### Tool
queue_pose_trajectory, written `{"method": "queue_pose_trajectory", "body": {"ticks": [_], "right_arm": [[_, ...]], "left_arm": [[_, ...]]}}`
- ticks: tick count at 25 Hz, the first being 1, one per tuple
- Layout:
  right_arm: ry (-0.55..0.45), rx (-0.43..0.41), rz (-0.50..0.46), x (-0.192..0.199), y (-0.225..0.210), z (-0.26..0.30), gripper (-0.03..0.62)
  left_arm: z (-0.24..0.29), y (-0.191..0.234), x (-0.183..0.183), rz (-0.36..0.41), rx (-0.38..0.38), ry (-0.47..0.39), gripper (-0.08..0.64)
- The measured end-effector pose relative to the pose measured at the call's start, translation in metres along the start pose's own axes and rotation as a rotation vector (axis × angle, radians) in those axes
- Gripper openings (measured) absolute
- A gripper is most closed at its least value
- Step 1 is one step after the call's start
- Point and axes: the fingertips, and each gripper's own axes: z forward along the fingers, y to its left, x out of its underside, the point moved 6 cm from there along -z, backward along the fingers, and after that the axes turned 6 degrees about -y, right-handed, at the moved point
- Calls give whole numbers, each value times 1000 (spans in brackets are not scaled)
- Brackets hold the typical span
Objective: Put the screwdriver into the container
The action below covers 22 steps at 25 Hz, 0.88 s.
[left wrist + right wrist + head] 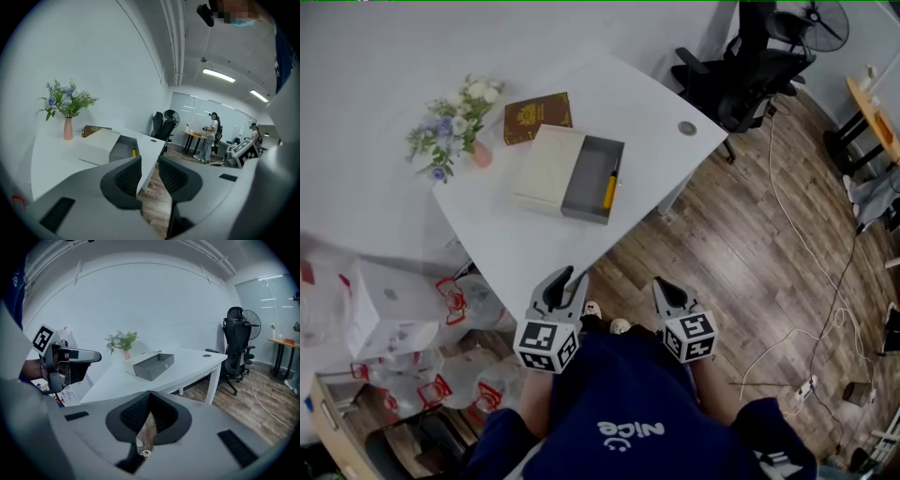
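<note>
The fingers (pixel 125 177) of the left gripper (pixel 565 278) stand apart with nothing between them; through the gap you see only the near edge of the white bench (pixel 516 244) and the wooden floor (pixel 741 253) below it. The right gripper (pixel 664 286), just beside it, has its fingers (pixel 136 412) closed tip to tip on nothing. It hangs over the floor, off the bench's near corner. Both grippers are held low and close to the person's dark blue top, pointing toward the bench. Well ahead of both sets of fingertips, about the middle of the bench, sits the grey open container (pixel 589 178). The screwdriver (pixel 610 187), with its yellow handle, lies inside along the wall on the fingers' right-hand side, well apart from either gripper. Touching the container on the fingers' left is a cream box (pixel 546 171). Beyond that, farther from the fingers, lies a brown book (pixel 537 117), and to its left stands a vase of flowers (pixel 455 127) near the wall. Off past the far right corner of the bench there is a black office chair (pixel 741 75) on the floor.
</note>
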Motion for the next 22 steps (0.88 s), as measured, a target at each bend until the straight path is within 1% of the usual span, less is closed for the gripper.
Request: {"method": "queue_pose_trajectory", "body": {"ticks": [4,6,8,10,13,16,18,22], "right_arm": [[-14,3,-12,-5,2,3,21],[-43,22,-13,-12,1,2,21],[-83,44,-23,-23,1,2,21],[-121,59,-39,-36,2,3,21],[-176,74,-73,-55,4,2,21],[-226,72,-116,-73,9,1,21],[-254,61,-134,-82,13,1,21],[-310,46,-127,-92,21,2,21]], "left_arm": [[-1,1,3,13,0,7,96],[-1,1,3,27,-8,4,81],[-2,3,2,45,-28,-5,49],[-3,6,-2,53,-49,-23,28],[-5,9,-12,69,-69,-59,18],[-9,11,-21,115,-92,-90,17],[-9,8,-30,147,-85,-115,17],[-9,1,-38,182,-36,-157,17]]}}
